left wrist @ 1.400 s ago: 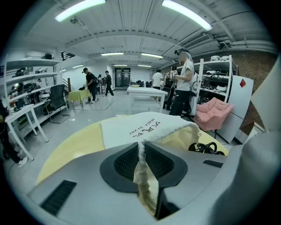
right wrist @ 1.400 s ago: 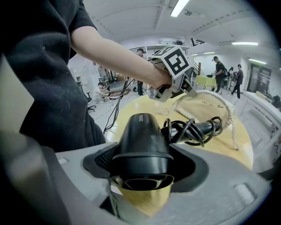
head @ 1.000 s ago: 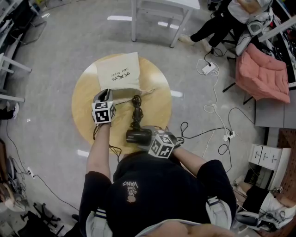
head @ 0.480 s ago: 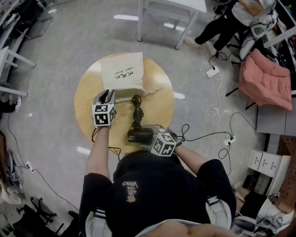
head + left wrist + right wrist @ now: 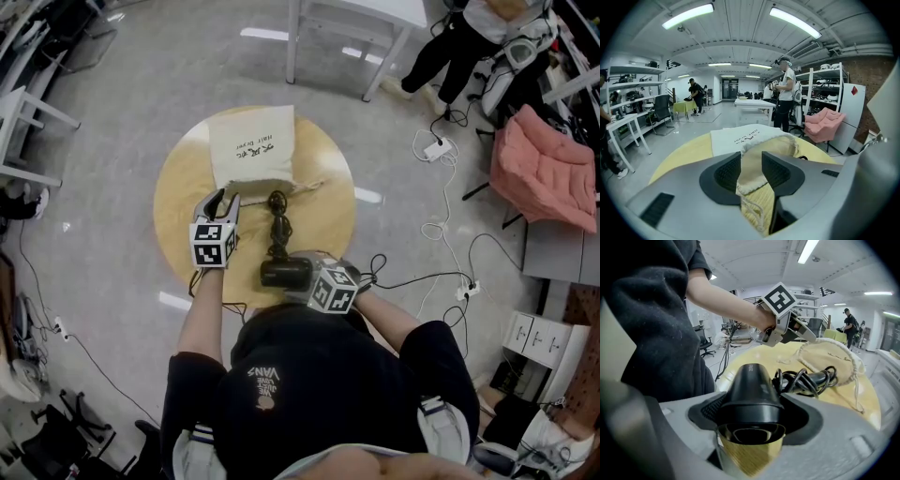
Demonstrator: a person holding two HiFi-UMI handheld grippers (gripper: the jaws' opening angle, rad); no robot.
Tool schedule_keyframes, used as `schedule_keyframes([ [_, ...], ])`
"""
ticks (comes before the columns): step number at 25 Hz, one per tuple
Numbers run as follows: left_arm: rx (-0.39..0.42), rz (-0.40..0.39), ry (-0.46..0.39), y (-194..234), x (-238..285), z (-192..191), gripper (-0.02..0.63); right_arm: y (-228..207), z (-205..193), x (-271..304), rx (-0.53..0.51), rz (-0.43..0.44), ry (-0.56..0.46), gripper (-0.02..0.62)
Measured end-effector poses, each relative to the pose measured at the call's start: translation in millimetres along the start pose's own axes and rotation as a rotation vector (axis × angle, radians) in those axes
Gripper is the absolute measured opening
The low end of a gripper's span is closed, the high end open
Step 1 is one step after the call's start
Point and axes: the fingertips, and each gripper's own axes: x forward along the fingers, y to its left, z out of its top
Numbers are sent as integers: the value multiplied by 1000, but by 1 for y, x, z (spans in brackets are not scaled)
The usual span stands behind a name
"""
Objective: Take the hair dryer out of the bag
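**Dryer out, left grip letting go**

The hair dryer (image 5: 284, 273) lies clear of the bag (image 5: 251, 147), at the 6 o'clock edge of the round table (image 5: 178, 192). Its coiled cord (image 5: 277, 220) trails toward 12 o'clock, ending near the bag's mouth. The right gripper (image 5: 750, 418) is clamped on the dryer's barrel. The left gripper (image 5: 751, 164), at 9 o'clock of the cord, has its jaws opening. The bag's mouth edge hangs loose between them, with the pads off the cloth.

Judgement: extraction is essentially done and this is the release step. Next, the left gripper should back off without snagging the drawstring. Whether the plug is free of the bag cannot be told.
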Motion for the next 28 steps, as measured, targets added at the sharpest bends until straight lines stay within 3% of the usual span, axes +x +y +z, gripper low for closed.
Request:
schedule_keyframes([
  [17, -26, -16, 1, -34, -32, -31, 149, 1, -14, -1, -11, 15, 9, 359],
  [28, -46, -17, -1, -46, -41, -37, 149, 1, -17, -2, 46, 42, -10, 357],
])
